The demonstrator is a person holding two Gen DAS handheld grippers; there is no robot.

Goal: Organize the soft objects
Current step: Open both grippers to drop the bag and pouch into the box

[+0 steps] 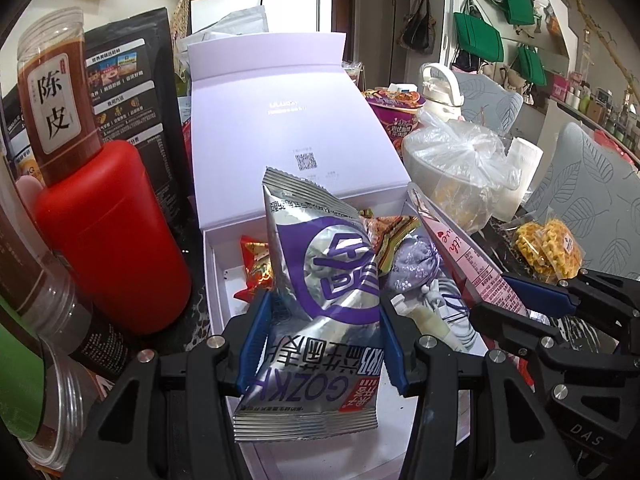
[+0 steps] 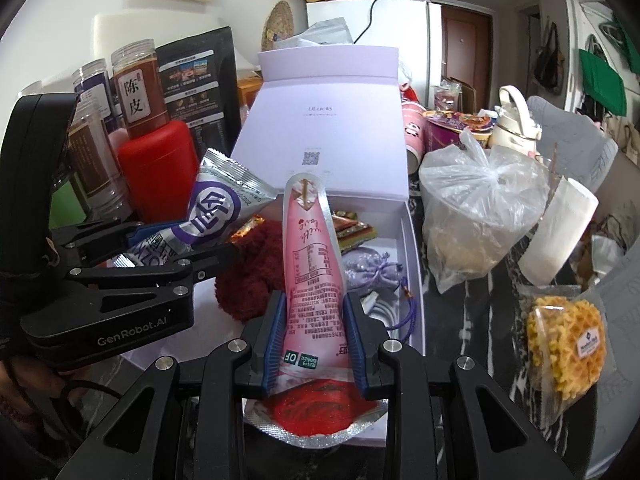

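Left gripper (image 1: 324, 336) clamped tight on silver-and-purple snack packet (image 1: 320, 280), packet rising up frame centre above open white gift box (image 1: 212, 280). Right gripper (image 2: 314, 340) pinched on pink pouch (image 2: 312, 264), upright at centre over the same box. Lavender sachet (image 2: 370, 270) and dark red fluffy bundle (image 2: 252, 276) lying inside.

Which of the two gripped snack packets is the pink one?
The pink packet in the right gripper; the left gripper holds a silver and purple packet.
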